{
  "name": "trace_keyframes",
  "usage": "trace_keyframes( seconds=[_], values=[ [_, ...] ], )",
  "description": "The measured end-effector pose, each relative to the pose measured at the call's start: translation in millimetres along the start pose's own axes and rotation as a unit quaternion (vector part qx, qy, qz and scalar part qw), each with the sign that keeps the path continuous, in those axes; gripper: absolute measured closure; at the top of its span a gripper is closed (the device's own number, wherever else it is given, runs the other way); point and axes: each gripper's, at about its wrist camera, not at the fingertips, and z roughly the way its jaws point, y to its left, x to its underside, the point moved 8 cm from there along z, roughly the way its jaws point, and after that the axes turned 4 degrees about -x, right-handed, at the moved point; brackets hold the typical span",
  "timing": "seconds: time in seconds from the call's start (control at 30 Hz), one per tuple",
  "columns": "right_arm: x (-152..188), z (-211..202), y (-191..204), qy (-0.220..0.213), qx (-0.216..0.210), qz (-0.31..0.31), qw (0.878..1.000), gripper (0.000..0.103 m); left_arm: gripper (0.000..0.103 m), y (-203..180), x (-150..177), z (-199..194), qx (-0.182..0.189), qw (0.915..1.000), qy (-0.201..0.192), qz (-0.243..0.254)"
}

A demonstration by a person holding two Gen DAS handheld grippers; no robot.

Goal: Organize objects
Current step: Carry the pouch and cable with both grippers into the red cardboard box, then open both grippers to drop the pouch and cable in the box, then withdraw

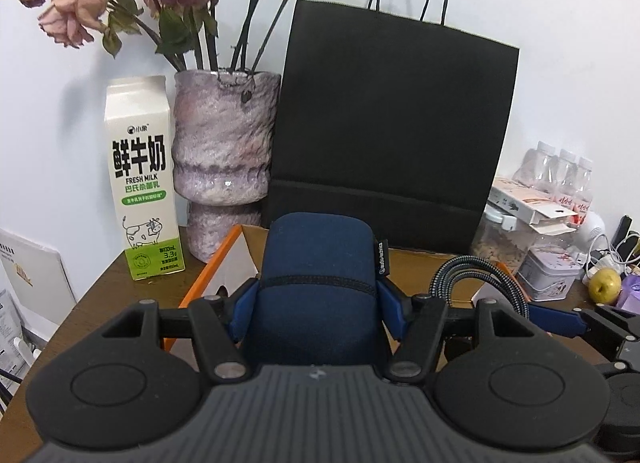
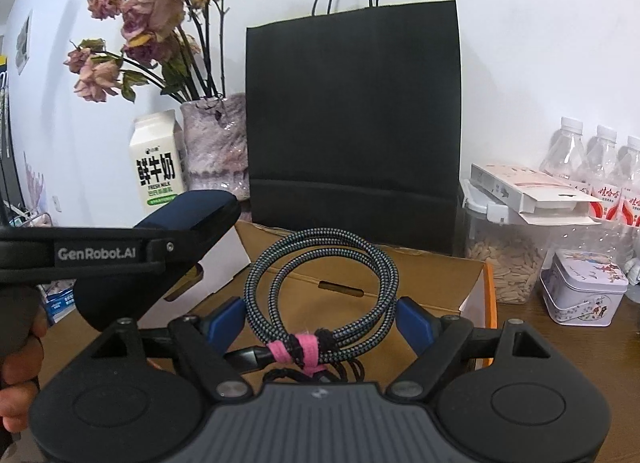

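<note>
Stood against a plain white wall [image 1: 560, 23]: brown wooden table [image 1: 100, 295], evenly lit, soft shadows cast on the paint behind.

matt cloth pouch [image 1: 318, 283], braided cable [image 2: 320, 283] — wood table [image 1: 108, 291]

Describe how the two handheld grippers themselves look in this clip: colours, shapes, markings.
Both match: a ribbed dark grey body flanked by two round black discs, black linkage bars with silver pivot pins, and blue fingers. The left gripper and right gripper differ in nothing that I can see. Seen side-on from the right wrist, the left one's black arm bears white "GenRobot.AI" lettering. No sleeve shows.
</note>
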Motion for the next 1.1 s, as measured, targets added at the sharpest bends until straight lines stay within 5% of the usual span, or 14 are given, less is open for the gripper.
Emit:
trace_keyframes(
  seconds=[0.4,0.43,0.5,0.53,1.1],
  values=[
    [8.9,24.1,-12.5,0.016,0.011,0.008,1.000,0.021,0.035,-3.0,6.7,22.2,0.006,0.9999,0.012,0.000],
    [9.2,24.6,-12.6,0.016,0.010,0.009,1.000,0.020,0.032,-3.1,7.3,22.5,0.007,0.9999,0.012,-0.001],
    [9.4,24.4,-13.4,0.014,0.010,0.012,1.000,0.008,0.000,-1.9,5.1,19.6,0.003,1.0000,0.000,-0.005],
    [9.7,24.7,-14.3,0.015,0.013,0.012,1.000,0.000,0.000,-0.6,3.4,17.1,-0.001,0.9999,-0.010,-0.008],
    [12.1,21.2,-16.6,0.023,0.026,0.010,0.999,0.000,0.000,-0.8,3.4,11.6,-0.007,0.9999,-0.006,-0.005]
  ],
)
